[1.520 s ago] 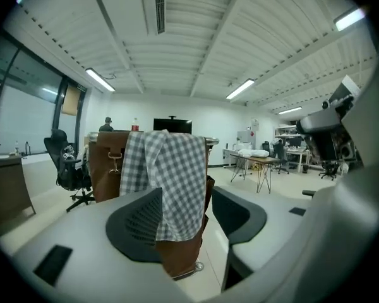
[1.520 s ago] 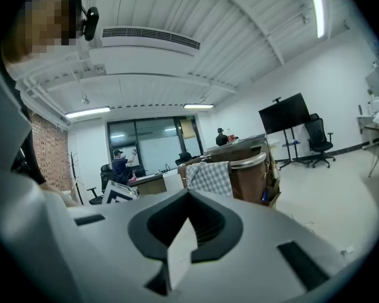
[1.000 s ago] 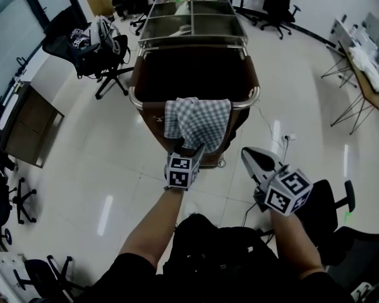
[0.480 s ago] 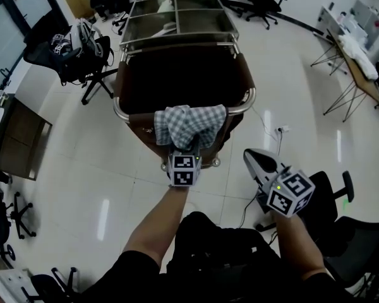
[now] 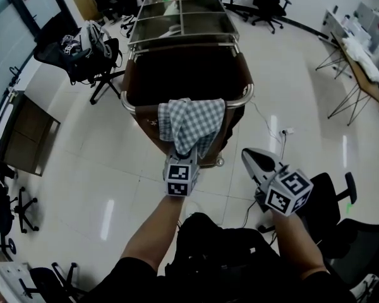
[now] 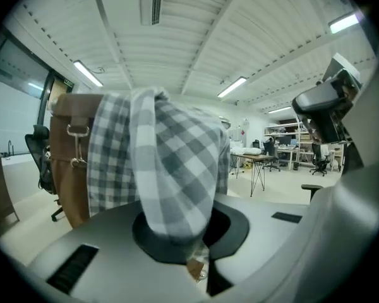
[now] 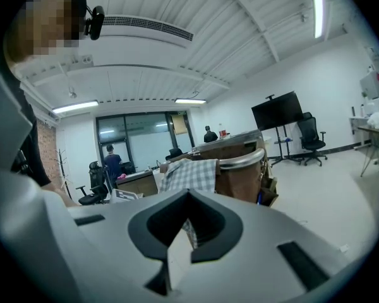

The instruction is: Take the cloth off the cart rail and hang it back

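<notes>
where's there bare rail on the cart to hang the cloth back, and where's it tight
Bare rail shows on both sides of the checked cloth, out to each rounded corner of the cart. The middle is taken: the cloth drapes there, and the left gripper has just closed its jaws on the lower edge. The far trays hold clutter.

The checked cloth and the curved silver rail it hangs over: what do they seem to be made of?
The grey-and-white checked cloth looks like soft woven fabric, perhaps cotton, with a matt finish; it folds and drapes limply. The curved silver rail is probably polished metal tubing, steel or chrome-plated; its smooth surface shows bright highlights.
</notes>
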Available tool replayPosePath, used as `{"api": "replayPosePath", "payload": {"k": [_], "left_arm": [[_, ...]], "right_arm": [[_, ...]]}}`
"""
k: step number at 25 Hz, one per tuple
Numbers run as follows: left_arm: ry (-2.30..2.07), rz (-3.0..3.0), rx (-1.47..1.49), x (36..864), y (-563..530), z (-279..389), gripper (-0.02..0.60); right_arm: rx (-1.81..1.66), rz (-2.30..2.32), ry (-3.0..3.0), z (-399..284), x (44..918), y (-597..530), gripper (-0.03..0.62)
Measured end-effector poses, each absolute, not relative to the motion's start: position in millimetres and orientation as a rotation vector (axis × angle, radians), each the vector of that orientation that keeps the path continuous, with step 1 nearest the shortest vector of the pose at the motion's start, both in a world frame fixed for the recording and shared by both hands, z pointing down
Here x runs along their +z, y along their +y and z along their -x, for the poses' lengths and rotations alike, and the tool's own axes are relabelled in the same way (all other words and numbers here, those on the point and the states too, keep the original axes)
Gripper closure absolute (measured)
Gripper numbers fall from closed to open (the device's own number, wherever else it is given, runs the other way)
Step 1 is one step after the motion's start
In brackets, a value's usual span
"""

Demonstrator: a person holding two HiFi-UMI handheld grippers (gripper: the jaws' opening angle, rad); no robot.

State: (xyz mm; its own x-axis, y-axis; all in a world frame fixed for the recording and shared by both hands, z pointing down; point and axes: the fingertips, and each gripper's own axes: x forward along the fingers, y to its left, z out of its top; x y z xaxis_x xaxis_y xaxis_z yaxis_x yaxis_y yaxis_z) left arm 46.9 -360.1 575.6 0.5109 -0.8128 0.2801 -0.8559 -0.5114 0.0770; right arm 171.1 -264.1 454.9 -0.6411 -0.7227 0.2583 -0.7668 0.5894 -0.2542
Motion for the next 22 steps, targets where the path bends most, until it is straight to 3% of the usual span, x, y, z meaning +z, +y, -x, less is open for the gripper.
{"api": "replayPosePath", "payload": {"k": [11,22], "left_arm": [[-1.576,-2.624,0.102,469.9,-252.4,-31.0,0.576],[-1.658,-2.646,0.026,423.1,-148.0,21.1,0.577]], "right_arm": [[0.480,-1.141,-2.791,-162.7,440.9,-193.1,0.577],[0.448,-1.081,-2.847,-135.6,422.1,-149.4,0.577]]}}
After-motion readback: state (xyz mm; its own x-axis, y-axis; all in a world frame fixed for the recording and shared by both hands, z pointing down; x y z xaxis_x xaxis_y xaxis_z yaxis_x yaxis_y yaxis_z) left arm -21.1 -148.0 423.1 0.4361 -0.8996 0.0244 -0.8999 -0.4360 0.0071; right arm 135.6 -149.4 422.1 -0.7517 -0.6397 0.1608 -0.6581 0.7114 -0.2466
